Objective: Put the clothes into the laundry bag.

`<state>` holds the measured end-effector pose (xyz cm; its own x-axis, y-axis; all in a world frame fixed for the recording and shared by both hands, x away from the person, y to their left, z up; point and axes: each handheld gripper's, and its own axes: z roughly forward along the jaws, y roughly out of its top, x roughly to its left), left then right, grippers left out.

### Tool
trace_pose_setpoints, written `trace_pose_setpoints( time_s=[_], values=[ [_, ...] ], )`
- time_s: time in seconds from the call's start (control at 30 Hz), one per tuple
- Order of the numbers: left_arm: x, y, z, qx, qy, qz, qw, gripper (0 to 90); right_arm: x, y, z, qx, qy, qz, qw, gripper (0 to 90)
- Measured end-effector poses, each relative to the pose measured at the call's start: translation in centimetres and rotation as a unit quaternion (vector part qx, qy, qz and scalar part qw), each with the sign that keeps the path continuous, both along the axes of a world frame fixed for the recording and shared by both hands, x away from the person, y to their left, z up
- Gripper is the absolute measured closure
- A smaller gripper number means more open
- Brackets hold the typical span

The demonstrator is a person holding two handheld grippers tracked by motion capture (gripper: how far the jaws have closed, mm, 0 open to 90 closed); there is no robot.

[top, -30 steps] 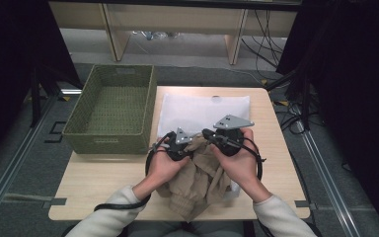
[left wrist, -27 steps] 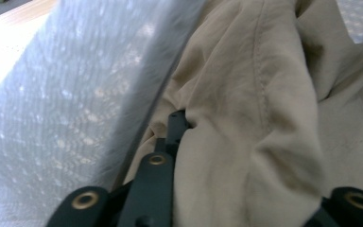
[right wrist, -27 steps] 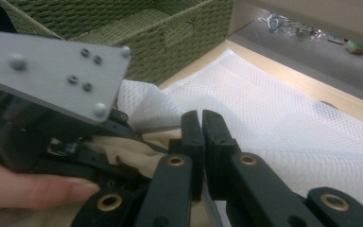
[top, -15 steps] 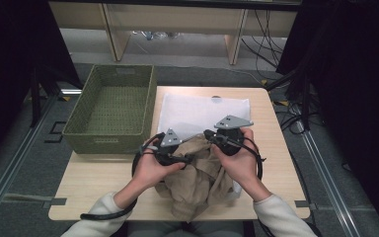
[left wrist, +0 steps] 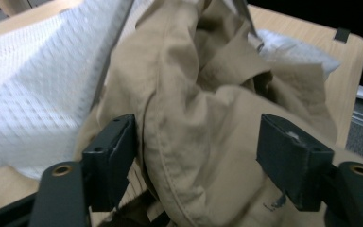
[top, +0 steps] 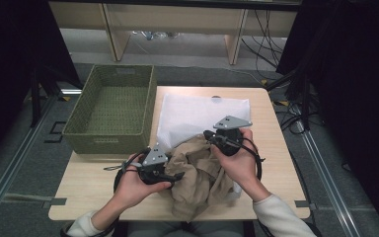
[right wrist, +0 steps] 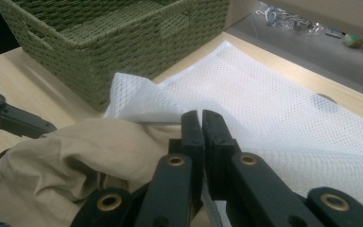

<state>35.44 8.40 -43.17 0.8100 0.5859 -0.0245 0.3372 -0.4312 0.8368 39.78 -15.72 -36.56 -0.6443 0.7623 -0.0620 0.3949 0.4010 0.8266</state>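
A crumpled tan garment [top: 197, 173] lies at the table's near edge, partly over a white mesh bag [top: 197, 111]. My left gripper [top: 177, 176] is at the garment's left side. Its jaws have just been opening and stand wide in the left gripper view [left wrist: 201, 156], with a fold of the tan garment [left wrist: 203, 118] loose between them. My right gripper [top: 208, 136] sits at the garment's far side. In the right gripper view [right wrist: 201, 118] its jaws are shut on the raised edge of the mesh bag [right wrist: 283, 118], beside the garment [right wrist: 75, 146].
A green woven basket [top: 108, 143] stands at the table's far left, its wall close to the mesh bag [right wrist: 123, 42]. Bare wood [top: 89, 187] lies left of my left hand. Cables trail from both grippers, and floor surrounds the table.
My left gripper has drawn back to the left and toward the near edge, and its jaws have opened, letting go of the garment. The right gripper has not moved.
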Motion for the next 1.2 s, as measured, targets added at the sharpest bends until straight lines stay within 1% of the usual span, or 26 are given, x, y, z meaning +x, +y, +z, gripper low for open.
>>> trace_pose_setpoints(
  time_s=[0.03, 0.07, 0.1, 0.17, 0.2, 0.23, 0.27, 0.33, 0.4, 0.43, 0.5, 0.63, 0.73, 0.77, 0.8, 0.83, 0.9, 0.93, 0.97, 1.0, 1.03, 1.07, 1.1, 1.13, 1.17, 1.2],
  values=[
    [0.2, -0.1, -0.3, 0.016, -0.004, -0.005, 0.9999, 28.0, 0.0, 0.0, 0.0, 0.000, -0.001, 0.001, 1.0000, 89.3],
    [0.4, -0.4, -0.9, 0.026, 0.005, -0.001, 0.9996, 27.1, 0.0, 0.1, 0.0, 0.000, -0.001, 0.001, 1.0000, 89.3],
    [0.6, -0.6, -1.2, 0.038, 0.003, -0.009, 0.9992, 26.1, 0.0, 0.1, 0.0, -0.001, -0.001, 0.001, 1.0000, 89.3],
    [0.8, -1.4, -2.1, 0.055, 0.006, -0.006, 0.9985, 26.0, 0.0, 0.1, 0.0, -0.001, 0.000, 0.002, 1.0000, 89.3],
    [1.0, -1.8, -2.5, 0.069, -0.002, -0.008, 0.9976, 26.1, -0.2, 0.2, -0.1, 0.006, 0.009, -0.008, 0.9999, 89.3],
    [1.1, -2.0, -2.6, 0.077, -0.006, -0.006, 0.9970, 27.2, 0.0, 0.1, -0.1, -0.001, 0.003, 0.001, 1.0000, 89.3],
    [1.3, -2.3, -2.7, 0.091, -0.010, -0.005, 0.9958, 29.0, 0.0, 0.1, -0.1, -0.002, 0.003, 0.001, 1.0000, 89.2],
    [1.4, -2.6, -2.9, 0.094, -0.011, -0.001, 0.9955, 34.4, 0.0, 0.1, -0.2, 0.000, 0.007, 0.000, 1.0000, 89.3],
    [1.6, -2.8, -3.2, 0.111, -0.005, 0.017, 0.9937, 45.8, 0.0, 0.1, -0.3, -0.002, 0.008, -0.001, 1.0000, 89.3],
    [1.6, -2.9, -3.4, 0.119, -0.005, 0.022, 0.9926, 48.7, 0.0, 0.1, -0.3, 0.001, 0.011, -0.003, 0.9999, 89.3],
    [1.8, -3.1, -3.8, 0.125, -0.001, 0.023, 0.9919, 56.0, 0.0, 0.1, -0.3, -0.003, 0.010, -0.001, 0.9999, 89.3],
    [2.3, -3.1, -4.4, 0.121, 0.028, 0.034, 0.9916, 69.2, 0.1, 0.1, -0.4, -0.007, 0.010, 0.003, 0.9999, 89.3],
    [2.5, -2.9, -4.2, 0.120, 0.030, 0.028, 0.9919, 77.5, 0.2, 0.1, -0.5, -0.008, 0.010, 0.003, 0.9999, 89.3],
    [2.4, -3.0, -4.1, 0.112, 0.037, 0.034, 0.9925, 79.0, 0.2, 0.1, -0.5, -0.008, 0.011, 0.003, 0.9999, 89.3],
    [2.4, -2.9, -3.9, 0.107, 0.036, 0.029, 0.9931, 80.0, 0.2, 0.1, -0.4, -0.008, 0.010, 0.002, 0.9999, 89.3],
    [2.3, -2.9, -3.7, 0.096, 0.043, 0.030, 0.9941, 80.7, 0.2, 0.1, -0.4, -0.007, 0.010, 0.003, 0.9999, 89.3],
    [2.2, -2.8, -3.0, 0.065, 0.049, 0.026, 0.9963, 81.6, 0.1, 0.2, -0.4, -0.005, 0.011, 0.003, 0.9999, 89.3],
    [2.1, -2.9, -2.5, 0.043, 0.055, 0.023, 0.9973, 81.9, 0.1, 0.2, -0.3, -0.007, 0.008, 0.005, 0.9999, 89.3],
    [2.0, -3.0, -2.0, 0.020, 0.063, 0.020, 0.9976, 82.0, 0.0, 0.2, -0.2, -0.004, 0.007, 0.003, 1.0000, 89.3],
    [2.0, -3.1, -1.4, 0.006, 0.065, 0.014, 0.9978, 82.1, -0.1, 0.2, -0.1, -0.001, 0.004, 0.000, 1.0000, 89.3],
    [1.7, -3.3, -0.7, -0.011, 0.062, 0.014, 0.9979, 82.1, -0.2, 0.2, 0.0, 0.002, 0.002, -0.002, 1.0000, 89.3],
    [1.5, -3.5, -0.1, -0.017, 0.056, 0.008, 0.9983, 82.2, -0.2, 0.3, 0.1, 0.001, -0.005, 0.004, 1.0000, 89.4],
    [1.3, -3.8, 0.5, -0.036, 0.055, 0.006, 0.9978, 82.3, -0.4, 0.3, 0.2, 0.005, -0.004, 0.001, 1.0000, 89.4],
    [1.2, -4.1, 1.1, -0.046, 0.055, 0.000, 0.9974, 82.6, -0.5, 0.3, 0.4, 0.003, -0.013, 0.005, 0.9999, 89.4],
    [1.1, -4.4, 1.7, -0.060, 0.059, -0.010, 0.9964, 82.6, -0.7, 0.5, 0.5, 0.011, -0.006, 0.002, 0.9999, 89.4],
    [1.0, -4.8, 2.2, -0.059, 0.052, -0.012, 0.9968, 82.6, -0.8, 0.5, 0.7, 0.010, -0.011, 0.005, 0.9999, 89.4]
  ],
)
